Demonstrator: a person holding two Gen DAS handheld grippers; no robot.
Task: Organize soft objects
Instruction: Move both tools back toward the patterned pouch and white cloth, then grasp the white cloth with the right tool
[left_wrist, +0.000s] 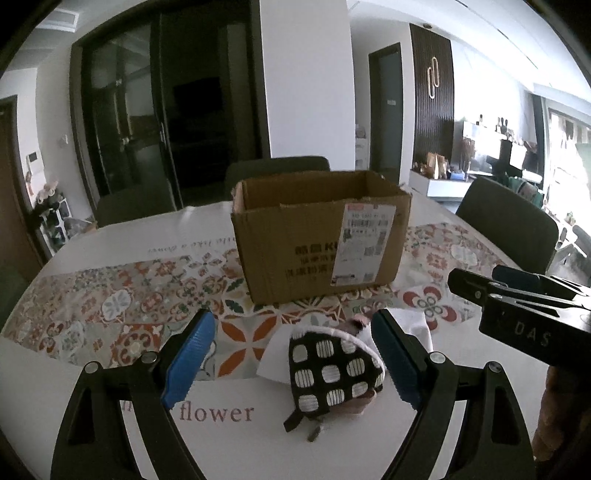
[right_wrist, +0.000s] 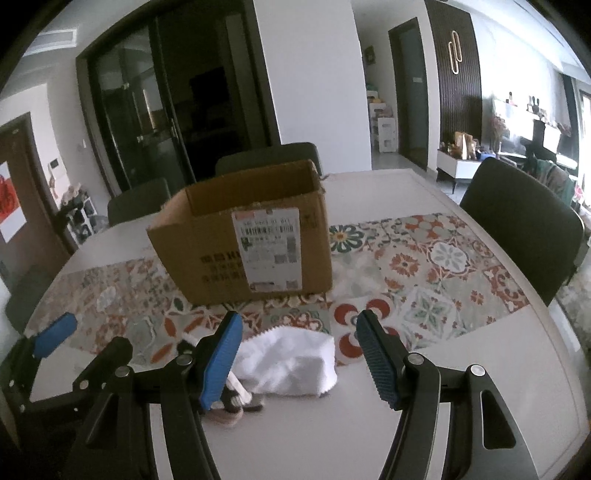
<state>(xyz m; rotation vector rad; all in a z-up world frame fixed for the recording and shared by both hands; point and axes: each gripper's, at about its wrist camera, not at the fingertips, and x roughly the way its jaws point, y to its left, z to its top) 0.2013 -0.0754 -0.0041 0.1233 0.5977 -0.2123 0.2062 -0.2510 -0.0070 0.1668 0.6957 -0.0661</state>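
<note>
An open cardboard box (left_wrist: 321, 232) stands on the patterned table runner, also in the right wrist view (right_wrist: 243, 243). A black pouch with white checks (left_wrist: 332, 373) lies on the table between my left gripper's (left_wrist: 291, 354) open blue pads, close to the right pad. A white cloth (right_wrist: 291, 358) lies between my right gripper's (right_wrist: 299, 358) open pads; part of it shows behind the pouch (left_wrist: 413, 325). The pouch is mostly hidden behind the right gripper's left finger (right_wrist: 221, 362). Both grippers are empty. The right gripper appears at the right of the left wrist view (left_wrist: 517, 295).
The white table (right_wrist: 369, 435) carries a floral runner (right_wrist: 436, 273). Dark chairs stand at the far side (left_wrist: 277, 170) and right side (right_wrist: 517, 221). Glass doors and a white pillar lie behind.
</note>
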